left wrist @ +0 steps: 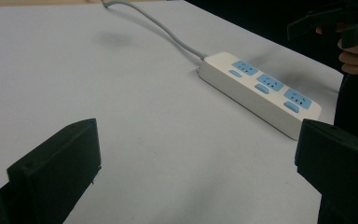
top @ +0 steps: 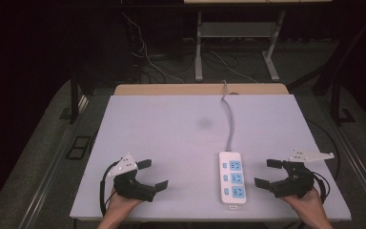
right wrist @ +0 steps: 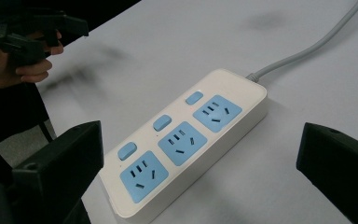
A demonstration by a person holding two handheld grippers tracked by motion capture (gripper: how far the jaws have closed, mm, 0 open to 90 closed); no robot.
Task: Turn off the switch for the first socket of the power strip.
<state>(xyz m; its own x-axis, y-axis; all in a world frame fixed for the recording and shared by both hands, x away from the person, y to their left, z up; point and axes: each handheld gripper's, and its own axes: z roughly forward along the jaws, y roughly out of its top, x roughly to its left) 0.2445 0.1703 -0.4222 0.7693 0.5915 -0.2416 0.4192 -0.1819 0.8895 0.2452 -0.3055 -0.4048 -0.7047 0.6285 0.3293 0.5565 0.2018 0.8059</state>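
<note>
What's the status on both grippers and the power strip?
Left gripper open, empty. Right gripper open, empty, beside the power strip. Strip flat on the table, untouched, cord trailing away. Nothing in the way.

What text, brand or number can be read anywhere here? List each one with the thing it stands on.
None can be read.
Power strip: no printed word, brand or number shows on its white casing, blue sockets or blue buttons.
Left gripper and right gripper: black jaws and grey plates carry no legible marking.
Table: plain surface, no lettering.
</note>
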